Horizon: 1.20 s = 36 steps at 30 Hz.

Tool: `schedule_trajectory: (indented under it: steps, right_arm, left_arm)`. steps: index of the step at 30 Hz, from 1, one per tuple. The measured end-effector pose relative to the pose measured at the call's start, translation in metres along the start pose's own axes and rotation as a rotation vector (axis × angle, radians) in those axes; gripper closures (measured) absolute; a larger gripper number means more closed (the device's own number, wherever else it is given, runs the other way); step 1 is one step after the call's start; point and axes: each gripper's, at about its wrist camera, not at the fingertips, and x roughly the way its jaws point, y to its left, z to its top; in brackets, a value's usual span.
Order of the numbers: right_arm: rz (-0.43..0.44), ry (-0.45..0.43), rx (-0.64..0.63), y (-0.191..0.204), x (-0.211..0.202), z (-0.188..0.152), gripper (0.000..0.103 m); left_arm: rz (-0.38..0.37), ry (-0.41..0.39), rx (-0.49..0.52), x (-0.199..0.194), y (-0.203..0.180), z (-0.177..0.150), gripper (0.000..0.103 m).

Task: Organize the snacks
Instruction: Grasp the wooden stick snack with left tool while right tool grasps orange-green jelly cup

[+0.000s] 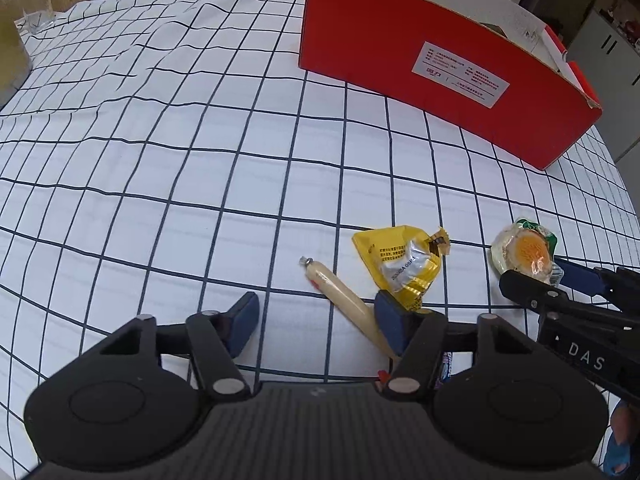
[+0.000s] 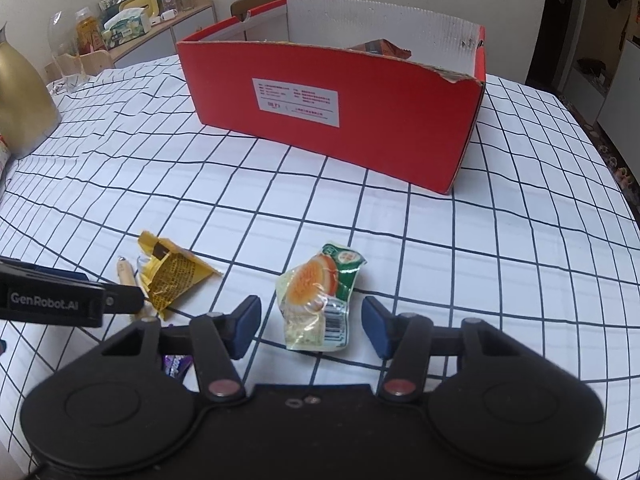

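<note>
Your left claw (image 1: 318, 320) is open, low over the checked cloth (image 1: 160, 160). A long pale sausage stick (image 1: 344, 300) lies by its right finger, and a yellow snack bag (image 1: 404, 264) sits just past it. Your right claw (image 2: 310, 326) is open too, with a clear egg packet (image 2: 316, 304) lying between its fingers, not squeezed. The red box (image 2: 340, 104) stands farther back on the table, well apart from the snacks.

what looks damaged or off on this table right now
The red box has a torn, ragged top edge at its right front corner. The checked tablecloth is rumpled into ridges on the left. The snack packets lie loose and crumpled, nothing spilled.
</note>
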Motion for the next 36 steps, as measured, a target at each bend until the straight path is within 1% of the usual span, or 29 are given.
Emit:
schedule_trajectory:
  steps: [1, 2, 3, 4, 5, 6, 8, 9, 11, 12, 15, 20, 22, 25, 27, 31, 33, 34, 35, 36]
  right_arm:
    - [-0.004, 0.0, -0.002, 0.0, 0.001, 0.0, 0.054]
    - [-0.007, 0.0, -0.005, 0.001, 0.002, 0.0, 0.056]
    - [-0.008, 0.001, -0.006, 0.001, 0.003, 0.001, 0.057]
    - [-0.008, 0.002, -0.006, 0.001, 0.004, 0.001, 0.059]
    - [-0.006, 0.002, -0.007, 0.001, 0.004, 0.002, 0.063]
    - [-0.007, 0.002, -0.008, 0.001, 0.005, 0.002, 0.063]
    - [-0.005, -0.001, -0.008, 0.001, 0.005, 0.001, 0.064]
    - [-0.005, -0.002, -0.007, 0.0, 0.005, 0.001, 0.064]
    - [-0.004, -0.004, -0.007, 0.0, 0.004, 0.0, 0.065]
    - [-0.005, -0.005, -0.009, 0.0, 0.003, -0.001, 0.065]
    - [-0.011, -0.01, -0.02, 0.0, 0.001, -0.003, 0.065]
    - [-0.011, -0.015, -0.019, -0.001, -0.005, -0.009, 0.067]
    - [-0.008, -0.015, -0.015, -0.002, -0.007, -0.01, 0.067]
    - [-0.006, -0.015, -0.008, -0.003, -0.008, -0.01, 0.068]
    - [-0.006, -0.015, -0.001, -0.004, -0.009, -0.01, 0.068]
    - [-0.005, -0.019, 0.004, -0.004, -0.01, -0.01, 0.068]
    - [-0.001, -0.022, 0.009, -0.005, -0.011, -0.01, 0.068]
    - [0.001, -0.023, 0.01, -0.005, -0.011, -0.01, 0.068]
    - [0.001, -0.024, 0.01, -0.005, -0.012, -0.01, 0.068]
    - [0.002, -0.025, 0.01, -0.005, -0.012, -0.01, 0.068]
  left_arm:
    - [-0.003, 0.001, 0.002, 0.0, 0.0, 0.0, 0.048]
    - [-0.012, 0.003, 0.0, -0.001, 0.0, -0.001, 0.056]
    - [-0.033, 0.009, -0.005, -0.002, 0.002, -0.001, 0.062]
    - [-0.055, 0.015, -0.014, -0.003, 0.003, -0.001, 0.071]
    - [-0.064, 0.019, -0.022, -0.004, 0.004, -0.001, 0.074]
    - [-0.066, 0.022, -0.024, -0.005, 0.004, -0.002, 0.076]
    - [-0.081, 0.022, -0.024, -0.008, 0.006, -0.004, 0.086]
    - [-0.082, 0.021, -0.024, -0.009, 0.007, -0.004, 0.088]
    - [-0.081, 0.011, -0.015, -0.013, 0.009, -0.004, 0.095]
    - [-0.076, 0.007, -0.009, -0.014, 0.011, -0.005, 0.096]
    - [-0.066, 0.002, -0.013, -0.016, 0.022, -0.006, 0.099]
    - [-0.094, 0.015, -0.049, -0.017, 0.04, -0.009, 0.1]
    - [-0.132, 0.031, -0.081, -0.018, 0.044, -0.009, 0.1]
    - [-0.169, 0.04, -0.115, -0.023, 0.044, -0.005, 0.1]
    - [-0.194, 0.058, -0.156, -0.023, 0.044, 0.0, 0.1]
    - [-0.227, 0.125, -0.232, -0.015, 0.042, 0.005, 0.099]
    - [-0.219, 0.144, -0.246, -0.013, 0.038, 0.005, 0.096]
    - [-0.211, 0.148, -0.244, -0.012, 0.035, 0.005, 0.091]
    - [-0.204, 0.148, -0.237, -0.011, 0.032, 0.005, 0.081]
    - [-0.193, 0.145, -0.233, -0.011, 0.029, 0.005, 0.073]
